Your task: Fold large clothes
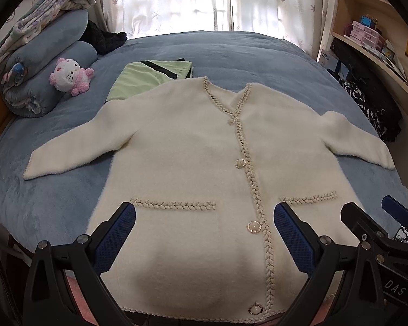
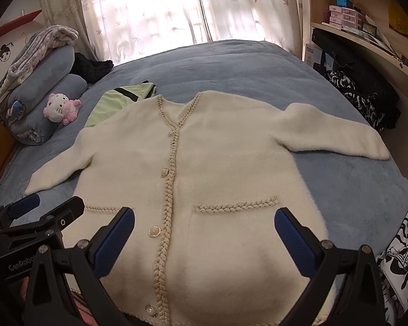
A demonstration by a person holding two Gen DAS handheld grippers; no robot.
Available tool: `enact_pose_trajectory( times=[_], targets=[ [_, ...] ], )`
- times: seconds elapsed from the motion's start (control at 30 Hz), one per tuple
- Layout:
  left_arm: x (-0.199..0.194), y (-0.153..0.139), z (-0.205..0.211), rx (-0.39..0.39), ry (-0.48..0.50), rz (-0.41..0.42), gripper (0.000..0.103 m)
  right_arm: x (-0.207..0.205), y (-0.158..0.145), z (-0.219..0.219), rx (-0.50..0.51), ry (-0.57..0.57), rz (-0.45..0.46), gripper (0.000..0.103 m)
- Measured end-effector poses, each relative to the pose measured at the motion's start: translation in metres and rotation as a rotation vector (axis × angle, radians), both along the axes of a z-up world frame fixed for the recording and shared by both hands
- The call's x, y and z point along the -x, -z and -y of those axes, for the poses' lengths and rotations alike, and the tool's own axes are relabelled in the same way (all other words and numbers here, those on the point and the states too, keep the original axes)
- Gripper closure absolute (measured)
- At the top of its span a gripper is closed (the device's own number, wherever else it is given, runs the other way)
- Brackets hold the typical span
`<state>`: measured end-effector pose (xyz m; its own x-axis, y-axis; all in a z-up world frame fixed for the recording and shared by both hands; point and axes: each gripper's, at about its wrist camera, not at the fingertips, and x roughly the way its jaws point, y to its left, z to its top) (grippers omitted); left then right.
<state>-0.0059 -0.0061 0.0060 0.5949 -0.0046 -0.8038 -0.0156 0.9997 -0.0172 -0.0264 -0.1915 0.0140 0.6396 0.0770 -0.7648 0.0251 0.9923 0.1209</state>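
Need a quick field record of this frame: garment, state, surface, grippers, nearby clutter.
garment: cream cardigan, braided trim, buttoned
state: spread flat, front up, both sleeves out, unfolded
surface: blue bedspread
left hand-held gripper: open, above hem, holding nothing
right hand-held gripper: open, above hem, holding nothing
nearby: green garment beyond collar; plush toy by rolled bedding

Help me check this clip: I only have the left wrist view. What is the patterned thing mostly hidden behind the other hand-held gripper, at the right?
Observer: A black-and-white printed cloth at the near right corner of the bed, apart from the cardigan.
Operator: Seen from outside, is mine gripping anything?
Observer: No. The left hand-held gripper is open and empty, over the cardigan's left side near the pocket trim.
Operator: Anything else at far left?
Observer: A small cartoon face sticker on the wall.
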Motion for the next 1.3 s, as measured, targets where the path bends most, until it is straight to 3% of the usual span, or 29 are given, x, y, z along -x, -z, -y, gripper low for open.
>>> enact_pose_trajectory(
  times=[0.27,0.47,0.7,0.87,1.0,1.1,1.17,1.3],
  targets=[
    [-0.006,0.001,0.007,-0.011,0.022,-0.005,0.003,-0.002,0.001,0.002,0.008,0.0,0.0,0.0],
    [-0.018,-0.007,0.016,-0.004,0.045,-0.004,0.003,-0.009,-0.018,0.015,0.07,0.013,0.056,0.0],
    [-0.044,-0.027,0.025,-0.019,0.035,0.043,0.003,-0.018,-0.057,0.032,0.212,0.039,0.173,0.0],
    [-0.063,-0.047,0.037,-0.053,0.051,0.134,0.003,-0.027,-0.089,0.05,0.335,0.103,0.279,0.0],
    [-0.084,-0.064,0.053,-0.05,0.079,0.179,0.003,-0.031,-0.111,0.072,0.34,0.13,0.345,0.0],
    [-0.105,-0.074,0.067,-0.004,0.107,0.183,0.002,-0.038,-0.121,0.092,0.325,0.148,0.385,0.0],
    [-0.119,-0.077,0.076,0.023,0.12,0.182,0.002,-0.05,-0.12,0.105,0.327,0.157,0.369,0.0],
    [-0.151,-0.072,0.106,0.028,0.128,0.212,0.002,-0.085,-0.093,0.14,0.278,0.19,0.246,0.0]
  ],
)
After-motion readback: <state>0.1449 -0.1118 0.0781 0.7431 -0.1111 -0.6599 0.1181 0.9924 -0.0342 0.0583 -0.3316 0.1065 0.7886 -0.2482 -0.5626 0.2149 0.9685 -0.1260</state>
